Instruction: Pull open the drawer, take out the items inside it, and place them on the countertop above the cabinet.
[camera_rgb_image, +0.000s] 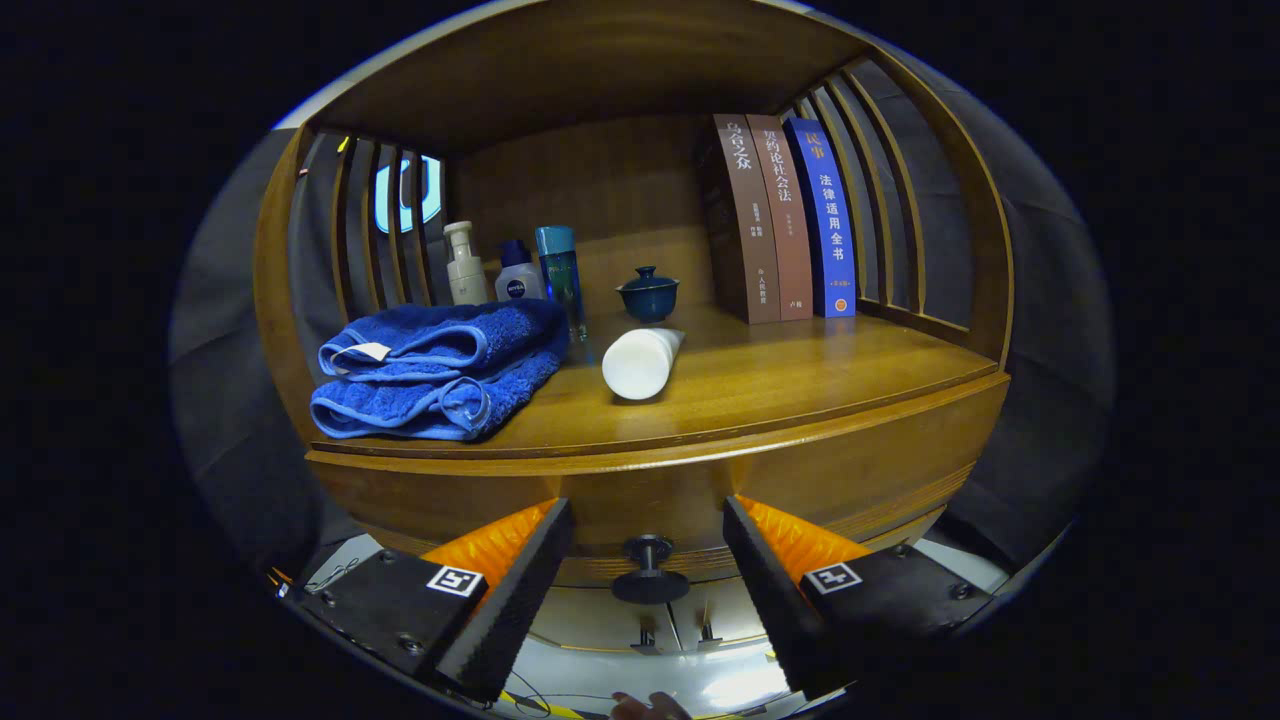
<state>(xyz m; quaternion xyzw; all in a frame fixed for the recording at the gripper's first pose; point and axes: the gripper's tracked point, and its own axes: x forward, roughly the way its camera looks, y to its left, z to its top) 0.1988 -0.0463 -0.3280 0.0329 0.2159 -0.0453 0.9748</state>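
Note:
The wooden cabinet's drawer front (850, 480) runs just below the countertop (780, 380); it looks closed. Its round black knob (649, 570) sits in the gap between my two fingers, touched by neither. My gripper (648, 545) is open, black pads with orange backs on either side of the knob. On the countertop lie a folded blue towel (435, 370) and a white tube (641, 362) on its side. The drawer's inside is hidden.
At the back of the shelf stand a cream pump bottle (464, 265), a small white-and-blue bottle (517, 275), a tall teal bottle (560, 275), a dark blue lidded cup (648, 293) and three upright books (785, 220). Slatted wooden sides enclose the shelf. A hand (650, 706) shows below.

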